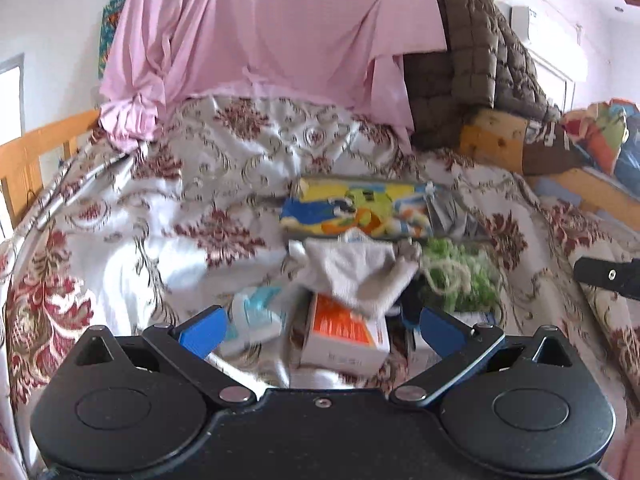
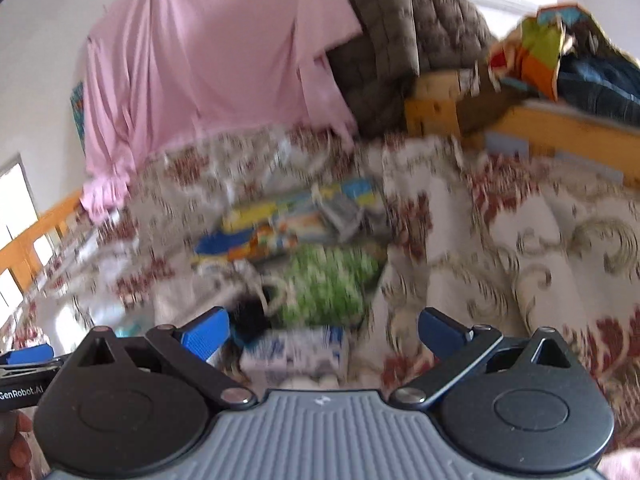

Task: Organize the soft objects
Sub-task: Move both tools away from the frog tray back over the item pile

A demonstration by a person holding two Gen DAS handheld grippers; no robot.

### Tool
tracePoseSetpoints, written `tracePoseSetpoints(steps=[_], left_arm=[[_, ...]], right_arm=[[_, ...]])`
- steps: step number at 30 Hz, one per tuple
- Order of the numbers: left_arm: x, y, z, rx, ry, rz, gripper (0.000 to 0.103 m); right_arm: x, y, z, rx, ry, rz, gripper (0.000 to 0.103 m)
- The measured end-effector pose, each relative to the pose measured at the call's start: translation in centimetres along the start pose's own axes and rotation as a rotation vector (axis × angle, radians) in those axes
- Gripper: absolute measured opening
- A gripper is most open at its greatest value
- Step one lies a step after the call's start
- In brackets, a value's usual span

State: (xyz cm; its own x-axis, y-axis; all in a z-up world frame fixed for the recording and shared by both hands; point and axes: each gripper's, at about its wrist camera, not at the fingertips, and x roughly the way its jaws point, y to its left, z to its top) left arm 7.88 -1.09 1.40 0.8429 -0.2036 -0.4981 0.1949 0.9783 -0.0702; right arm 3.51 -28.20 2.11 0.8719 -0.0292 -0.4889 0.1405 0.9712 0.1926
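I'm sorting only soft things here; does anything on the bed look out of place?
Yes: a rigid orange-and-white cardboard box lies among the fabrics on the floral bedspread, partly under a crumpled white-grey cloth draped askew over it.

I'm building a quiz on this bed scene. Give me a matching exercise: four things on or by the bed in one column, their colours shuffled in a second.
Things:
1. hanging sheet
2. quilted blanket
3. fuzzy bundle
4. small box

Colours:
A. green
B. orange and white
C. pink
D. brown

Pairs: 1-C, 2-D, 3-A, 4-B
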Motion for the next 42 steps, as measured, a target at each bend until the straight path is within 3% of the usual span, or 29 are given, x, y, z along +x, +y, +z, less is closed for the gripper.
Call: tracePoseSetpoints(steps=[5, 12, 18, 23, 26, 30, 36, 39, 42], left_arm=[[0.7, -0.5, -1.0, 0.005, 0.085, -0.035, 0.102], [1.5, -2.4, -2.3, 0.105, 0.127, -0.094, 0.102], [2.4, -4.5, -3.2, 0.175, 0.146, -0.178, 0.102], [3.5, -5.9, -4.1, 0.221, 0.163, -0.255, 0.102], [4.7, -6.3, -4.4, 0.187, 0.196, -0.298, 0.102], [7.0, -7.2, -4.6, 0.132, 0.245, -0.367, 0.102], [9.2, -8.7, -5.5, 0.132, 0.295, -0.424, 0.102], [9.4, -8.8, -5.7, 0.151, 0.305, -0.409, 0.102], [8.9, -8.3, -5.2, 0.159, 0.291, -0.349, 0.102]], right_arm=[[1.2, -0.3, -0.4, 0.025, 0.104, -0.021, 0.103], [3.8, -0.4, -0.8, 0.041, 0.26, -0.018, 0.103], [7.2, -1.3, -0.5, 0.095, 0.45, 0.102, 0.103], [9.4, -2.3, 0.2, 0.184, 0.55, 0.233, 0.103], [10.8, -3.5, 0.6, 0.248, 0.591, 0.272, 0.103], [12.2, -5.1, 0.8, 0.31, 0.602, 0.261, 0.103], [13.9, -6.2, 0.0, 0.4, 0.641, 0.299, 0.103], [14.6, -5.5, -0.4, 0.37, 0.668, 0.31, 0.103], [15.2, -4.8, -1.0, 0.353, 0.695, 0.329, 0.103]])
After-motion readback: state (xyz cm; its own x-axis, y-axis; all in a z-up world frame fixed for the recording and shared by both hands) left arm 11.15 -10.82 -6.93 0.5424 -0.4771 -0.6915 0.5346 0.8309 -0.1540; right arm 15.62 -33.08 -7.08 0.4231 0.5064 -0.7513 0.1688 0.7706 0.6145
